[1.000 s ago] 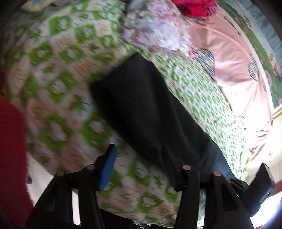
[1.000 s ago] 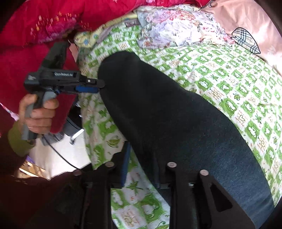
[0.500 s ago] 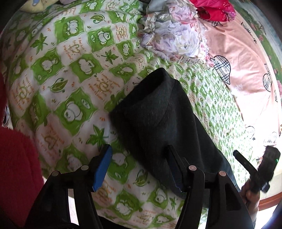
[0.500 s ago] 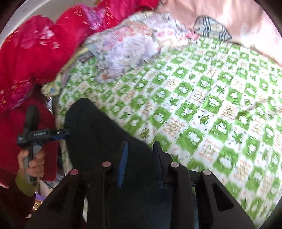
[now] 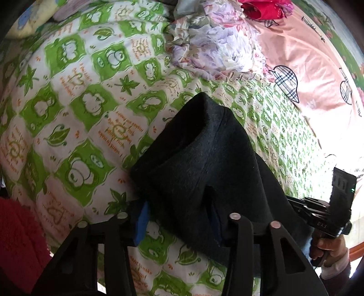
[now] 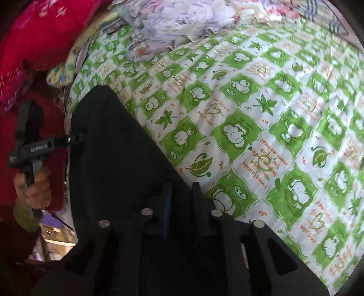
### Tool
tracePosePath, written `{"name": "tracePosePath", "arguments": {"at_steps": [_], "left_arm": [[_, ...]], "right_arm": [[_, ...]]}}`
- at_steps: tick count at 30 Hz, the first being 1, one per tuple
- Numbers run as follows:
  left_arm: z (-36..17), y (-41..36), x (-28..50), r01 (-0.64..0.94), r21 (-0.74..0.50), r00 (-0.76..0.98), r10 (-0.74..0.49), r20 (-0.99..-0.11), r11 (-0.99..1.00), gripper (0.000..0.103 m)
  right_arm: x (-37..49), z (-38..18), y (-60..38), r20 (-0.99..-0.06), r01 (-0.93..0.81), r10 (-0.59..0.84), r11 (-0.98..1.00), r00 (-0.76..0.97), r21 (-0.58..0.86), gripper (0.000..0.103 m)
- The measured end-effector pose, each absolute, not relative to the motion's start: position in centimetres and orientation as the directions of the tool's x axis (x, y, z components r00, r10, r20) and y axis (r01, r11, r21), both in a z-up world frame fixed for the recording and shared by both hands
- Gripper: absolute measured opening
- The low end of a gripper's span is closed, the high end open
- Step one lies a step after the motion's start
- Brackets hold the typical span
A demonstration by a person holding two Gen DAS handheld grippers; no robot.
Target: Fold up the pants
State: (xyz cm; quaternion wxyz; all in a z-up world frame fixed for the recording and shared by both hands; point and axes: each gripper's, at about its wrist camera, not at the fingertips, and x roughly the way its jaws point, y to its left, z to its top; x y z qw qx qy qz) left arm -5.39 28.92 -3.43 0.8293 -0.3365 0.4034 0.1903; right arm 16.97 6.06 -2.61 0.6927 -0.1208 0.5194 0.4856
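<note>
Dark, almost black pants (image 5: 204, 164) lie on a bed with a green and white frog-print sheet (image 5: 75, 109). In the left wrist view one end of them bunches up into a raised fold. My left gripper (image 5: 179, 216) has its blue-padded fingers around that end, and the cloth drapes between them. In the right wrist view the pants (image 6: 118, 159) stretch across the lower left. My right gripper (image 6: 180, 191) has its fingers close together on the pants' edge. The left gripper also shows there (image 6: 77, 140), at the far end of the pants.
A crumpled floral cloth (image 5: 218, 45) lies at the head of the bed, with red fabric (image 5: 264, 9) beyond it. A pink sheet with plaid hearts (image 5: 307, 68) covers the right side. A red blanket (image 6: 45, 34) lies at the bed's left edge.
Both grippers have lifted and carried the pants' ends over the bed. The right gripper's fingers have closed on the edge. The left end has bunched into a fold between the left fingers.
</note>
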Motion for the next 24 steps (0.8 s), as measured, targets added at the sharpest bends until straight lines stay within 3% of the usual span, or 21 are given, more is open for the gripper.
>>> {"name": "tracePosePath", "arguments": {"at_steps": [3, 8, 11, 24], "left_arm": [[-2.5, 28.8, -5.7, -0.569, -0.423, 0.630, 0.044, -0.775, 0.705, 0.020], [2.5, 27.7, -8.0, -0.481, -0.493, 0.741, 0.035, -0.671, 0.725, 0.019], [4.1, 27.7, -8.2, -0.431, -0.508, 0.772, 0.013, -0.635, 0.746, 0.019], [-1.1, 28.6, -1.6, -0.478, -0.266, 0.645, 0.129, -0.753, 0.837, 0.020]], "right_arm": [[16.0, -0.3, 5.0, -0.807, -0.802, 0.587, 0.511, 0.063, 0.309, 0.010], [14.6, 5.2, 2.8, -0.720, -0.812, 0.647, 0.545, 0.249, 0.208, 0.009], [14.8, 5.1, 3.4, -0.722, -0.805, 0.621, 0.573, 0.305, 0.153, 0.009], [16.6, -2.6, 6.3, -0.769, -0.765, 0.474, 0.644, 0.428, -0.029, 0.008]]}}
